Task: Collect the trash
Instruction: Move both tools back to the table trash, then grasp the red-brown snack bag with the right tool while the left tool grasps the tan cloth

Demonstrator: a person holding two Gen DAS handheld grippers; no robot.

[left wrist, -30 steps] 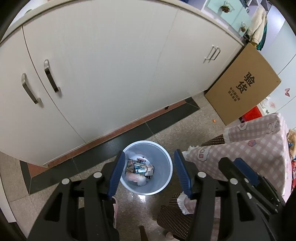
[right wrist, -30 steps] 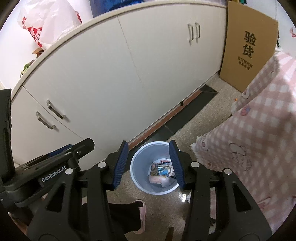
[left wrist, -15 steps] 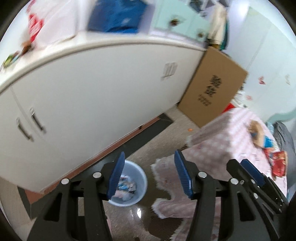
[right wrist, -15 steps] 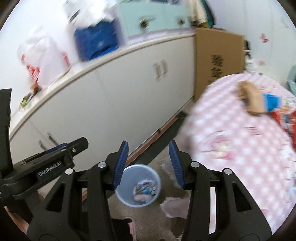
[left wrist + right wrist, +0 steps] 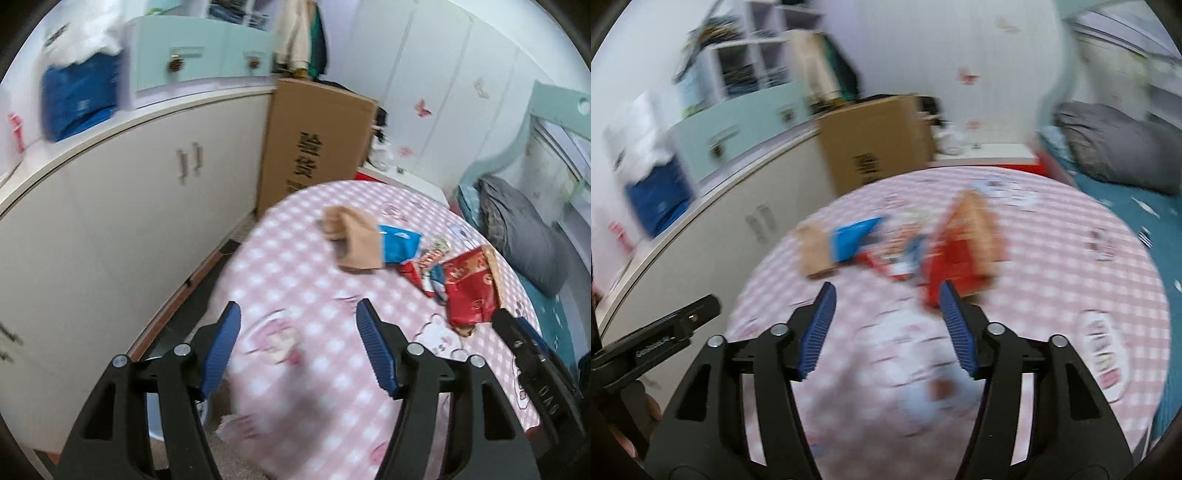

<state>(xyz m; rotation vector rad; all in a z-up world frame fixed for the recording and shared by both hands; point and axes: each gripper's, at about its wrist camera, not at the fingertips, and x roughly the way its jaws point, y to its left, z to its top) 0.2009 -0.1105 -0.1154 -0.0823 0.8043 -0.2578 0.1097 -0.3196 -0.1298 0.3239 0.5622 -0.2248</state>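
A round table [image 5: 295,280] under a pink checked cloth carries the trash. On it lie a tan crumpled paper bag [image 5: 354,236], a blue wrapper [image 5: 400,245], a red packet [image 5: 469,295] and small wrappers [image 5: 424,266]. My left gripper [image 5: 299,306] hovers above the table's near left edge, short of the trash; its jaws are opening with nothing between them. In the blurred right wrist view the tan bag [image 5: 812,251], blue wrapper [image 5: 853,236] and red packet [image 5: 960,254] lie just beyond my right gripper [image 5: 886,286], whose jaws are also opening and empty.
White cabinets [image 5: 129,221] curve along the left, with a blue bag [image 5: 77,99] on their top. A tall cardboard box [image 5: 314,147] leans behind the table. A grey pillow [image 5: 524,236] lies on the bed at the right. The other gripper [image 5: 665,336] shows at the left edge.
Both views have swung up and to the right, from the bin on the floor to the table top. The bin has left the view. Both pairs of jaws stand wider apart.
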